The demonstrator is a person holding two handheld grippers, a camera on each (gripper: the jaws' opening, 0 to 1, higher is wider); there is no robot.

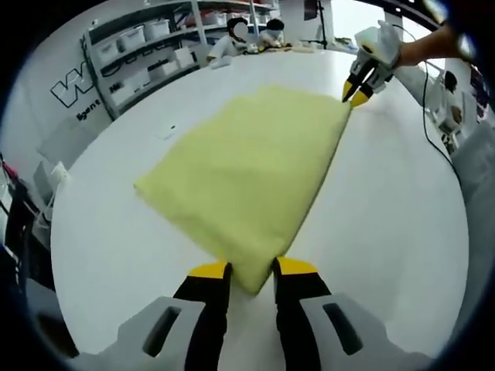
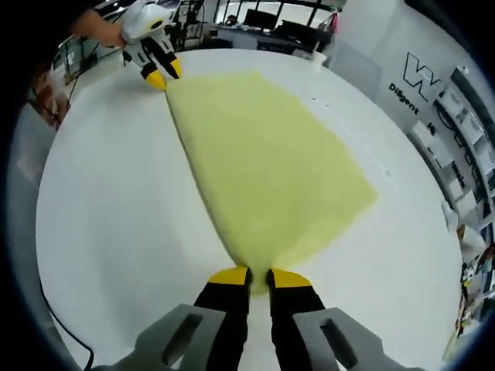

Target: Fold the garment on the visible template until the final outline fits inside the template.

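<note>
Left gripper view: yellow garment [image 1: 251, 170] lying flat on white table [image 1: 402, 224], already folded to a rough four-sided panel, one corner reaching between own jaws at the near edge. Left gripper [image 1: 251, 272] with yellow tips a little apart either side of that corner; cloth between them, probably pinched, grip not fully confirmed. Right gripper [image 1: 356, 94] at the far corner of the same long edge, tips together at the fabric.

Right gripper view: same garment [image 2: 271, 162] seen from the opposite end, narrowing toward own jaws. Right gripper [image 2: 258, 274] closed on the near corner, tips almost touching with cloth between. Left gripper [image 2: 163, 75] at the far corner, touching the fabric.

No template outline discernible on the table; cannot tell whether the panel fits yet.

Judgement: both ends of one edge held, next fold pending. For a clean fold: lift both corners together, keep the edge taut and level, carry it across to the opposite edge, lay down without dragging the lower layer. Risk: slack middle sagging, uneven corners, wrinkles.

Shelving with boxes [image 1: 143, 54] beyond the table, well apart.
</note>
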